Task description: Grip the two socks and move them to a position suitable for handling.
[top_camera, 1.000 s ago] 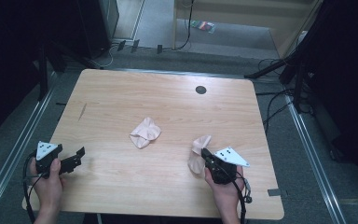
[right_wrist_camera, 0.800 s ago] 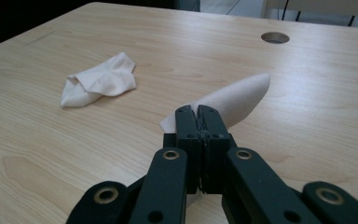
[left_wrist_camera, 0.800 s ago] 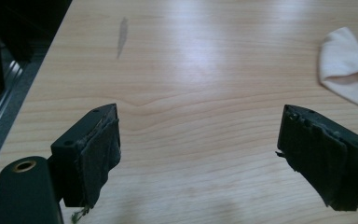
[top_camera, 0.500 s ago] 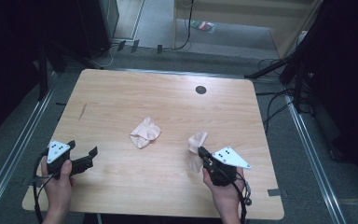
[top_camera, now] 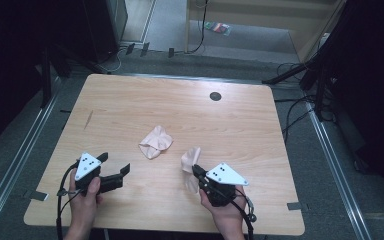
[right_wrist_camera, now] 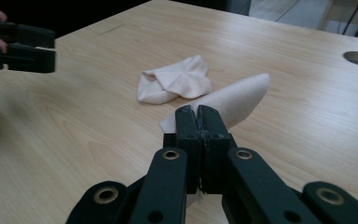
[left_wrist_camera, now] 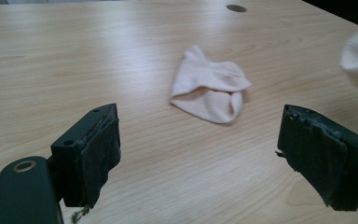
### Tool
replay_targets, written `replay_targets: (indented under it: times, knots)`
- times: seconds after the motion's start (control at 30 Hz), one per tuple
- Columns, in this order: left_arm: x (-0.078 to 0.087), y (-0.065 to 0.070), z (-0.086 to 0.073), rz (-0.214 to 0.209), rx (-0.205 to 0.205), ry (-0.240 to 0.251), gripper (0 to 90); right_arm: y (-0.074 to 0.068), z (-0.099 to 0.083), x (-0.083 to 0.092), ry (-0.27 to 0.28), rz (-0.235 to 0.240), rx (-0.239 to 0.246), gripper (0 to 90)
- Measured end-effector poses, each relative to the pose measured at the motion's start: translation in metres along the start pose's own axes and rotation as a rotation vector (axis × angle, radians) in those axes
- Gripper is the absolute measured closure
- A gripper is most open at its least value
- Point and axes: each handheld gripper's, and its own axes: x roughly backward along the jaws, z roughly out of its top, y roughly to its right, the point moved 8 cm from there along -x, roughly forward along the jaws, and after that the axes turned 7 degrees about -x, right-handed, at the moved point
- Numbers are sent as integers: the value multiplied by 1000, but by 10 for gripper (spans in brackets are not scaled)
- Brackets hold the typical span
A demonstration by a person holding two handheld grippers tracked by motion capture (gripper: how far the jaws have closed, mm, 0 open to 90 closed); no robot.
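A crumpled pale pink cloth (top_camera: 156, 142) lies near the middle of the wooden table (top_camera: 130, 100). In the left gripper view this cloth (left_wrist_camera: 209, 88) sits ahead of the jaws. My left gripper (top_camera: 115, 163) is open at the front left with nothing between its jaws; its own view shows the left gripper (left_wrist_camera: 200, 154) with bare wood in the gap. My right gripper (top_camera: 196, 170) is shut on a second pale pink cloth (top_camera: 190, 162), just right of the first. In its own view the right gripper (right_wrist_camera: 199, 114) pinches that cloth (right_wrist_camera: 237, 100), which sticks out beyond the tips.
A dark round hole (top_camera: 215, 96) is set in the table's far side. Cables and stand legs (top_camera: 300, 75) lie on the floor beyond the right edge. A metal rail (top_camera: 15, 165) runs along the floor at the left.
My left gripper has moved right, toward the lying cloth. The right gripper has shifted a little left with its cloth still held.
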Motion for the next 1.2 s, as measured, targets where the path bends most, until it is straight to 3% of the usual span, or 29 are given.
replay_targets:
  times: [0.27, 0.3, 0.47, 0.63, 0.73, 0.83, 0.87, 0.9, 0.97, 1.0, 1.07, 1.13, 1.2]
  knots:
    - [-9, 24, -1, -60, -27, -16, 134, -30, -9, -10, -23, 117, 5, 894]
    - [-11, 28, -2, -81, -25, -20, 134, -40, -13, -14, -33, 157, 9, 894]
    - [-17, 39, -6, -145, -19, -37, 134, -55, -28, -25, -84, 217, 14, 894]
    - [-22, 43, -10, -185, -1, -63, 138, -52, -44, -36, -140, 214, 9, 894]
    - [-33, 53, -18, -233, 14, -130, 145, -47, -51, -40, -164, 203, 10, 894]
    - [-44, 56, -25, -215, 31, -203, 213, -44, -54, -42, -175, 193, 13, 893]
    - [-44, 56, -25, -215, 31, -203, 239, -43, -55, -42, -176, 191, 13, 892]
    - [-50, 59, -29, -194, 12, -243, 242, -42, -56, -42, -180, 188, 8, 891]
    - [-52, 61, -30, -189, -4, -260, 244, -41, -57, -42, -181, 186, 4, 889]
    - [-55, 66, -31, -177, -40, -281, 246, -39, -59, -42, -184, 188, 0, 865]
    - [-56, 68, -30, -171, -58, -285, 289, -38, -59, -42, -188, 189, -1, 857]
    - [-60, 75, -30, -136, -124, -309, 310, -36, -63, -42, -201, 190, -7, 818]
    - [-62, 77, -30, -127, -137, -307, 359, -34, -65, -42, -207, 182, -11, 782]
